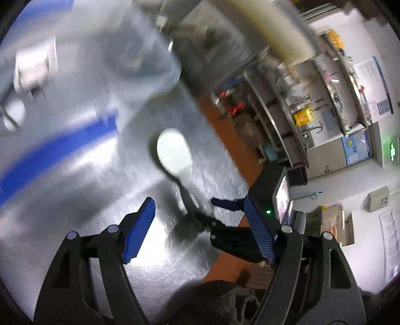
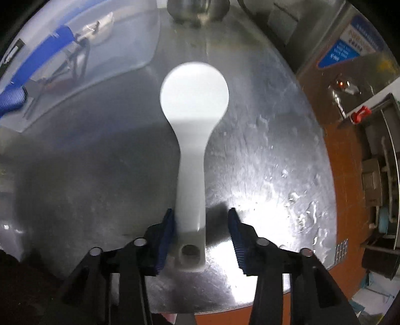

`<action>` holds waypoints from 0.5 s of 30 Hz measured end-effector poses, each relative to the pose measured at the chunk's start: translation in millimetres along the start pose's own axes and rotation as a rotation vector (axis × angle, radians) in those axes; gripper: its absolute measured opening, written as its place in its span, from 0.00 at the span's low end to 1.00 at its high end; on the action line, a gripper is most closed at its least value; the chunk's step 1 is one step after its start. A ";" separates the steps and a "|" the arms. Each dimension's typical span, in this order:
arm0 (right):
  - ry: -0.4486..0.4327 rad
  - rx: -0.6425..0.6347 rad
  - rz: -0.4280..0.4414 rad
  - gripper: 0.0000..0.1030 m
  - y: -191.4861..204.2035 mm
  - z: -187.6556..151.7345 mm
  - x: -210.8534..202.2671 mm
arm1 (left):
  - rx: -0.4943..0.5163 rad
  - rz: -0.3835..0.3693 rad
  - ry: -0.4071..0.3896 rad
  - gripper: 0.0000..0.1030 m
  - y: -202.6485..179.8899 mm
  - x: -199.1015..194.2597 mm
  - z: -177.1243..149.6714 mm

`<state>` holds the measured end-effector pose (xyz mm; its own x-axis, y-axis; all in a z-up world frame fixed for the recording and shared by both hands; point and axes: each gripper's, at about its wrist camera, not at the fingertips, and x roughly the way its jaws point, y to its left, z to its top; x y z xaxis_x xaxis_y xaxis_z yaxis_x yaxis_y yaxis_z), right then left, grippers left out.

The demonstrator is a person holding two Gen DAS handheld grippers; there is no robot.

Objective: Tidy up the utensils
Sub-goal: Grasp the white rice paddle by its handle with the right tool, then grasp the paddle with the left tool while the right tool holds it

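A white rice paddle (image 2: 191, 160) lies flat on the steel table (image 2: 265, 160), its round head pointing away from me. My right gripper (image 2: 201, 217) points straight down over the handle end with the hole. Its left pad (image 2: 168, 232) touches the handle, while the right pad stands clear of it, so the jaws are open. In the left wrist view the paddle (image 1: 173, 152) sits ahead, with the right gripper (image 1: 212, 212) at its handle. My left gripper (image 1: 198, 202) hovers wide open over the table (image 1: 87, 212) with nothing between its fingers.
A clear plastic bin (image 2: 82, 50) with blue parts and some metal items inside stands at the far left, blurred in the left wrist view (image 1: 75, 87). A metal vessel (image 2: 197, 10) sits at the far edge. The table ends on the right above an orange floor (image 2: 347, 180).
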<state>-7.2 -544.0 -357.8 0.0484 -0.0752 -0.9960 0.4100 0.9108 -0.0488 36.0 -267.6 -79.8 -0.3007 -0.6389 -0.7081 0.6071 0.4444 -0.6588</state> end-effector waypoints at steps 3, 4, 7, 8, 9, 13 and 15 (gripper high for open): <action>-0.009 0.001 0.039 0.24 -1.5 -5.7 -2.1 | -0.047 0.017 0.037 0.68 11.8 26.6 -2.6; -0.002 0.040 0.101 0.24 -13.8 -12.8 -10.5 | -0.061 0.018 0.047 0.68 15.9 36.0 -2.9; 0.033 0.174 0.337 0.24 -33.1 -23.3 -10.1 | -0.136 0.001 0.104 0.68 28.2 67.6 -4.7; 0.036 0.205 0.406 0.24 -38.1 -26.9 -10.3 | -0.155 -0.013 0.124 0.68 30.8 73.6 -7.6; 0.037 0.248 0.512 0.24 -43.3 -32.8 -12.4 | -0.172 -0.028 0.151 0.68 33.4 82.5 -10.5; 0.033 0.295 0.678 0.24 -42.8 -50.1 -23.1 | -0.182 -0.017 0.193 0.68 32.7 104.7 -19.1; 0.037 0.284 0.668 0.24 -35.0 -57.2 -28.2 | -0.187 -0.007 0.192 0.68 34.8 108.9 -22.2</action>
<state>-74.9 -550.6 -332.3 0.3421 0.4792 -0.8083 0.5243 0.6165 0.5874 8.1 -307.7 -185.4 -0.4493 -0.5197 -0.7266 0.4629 0.5602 -0.6870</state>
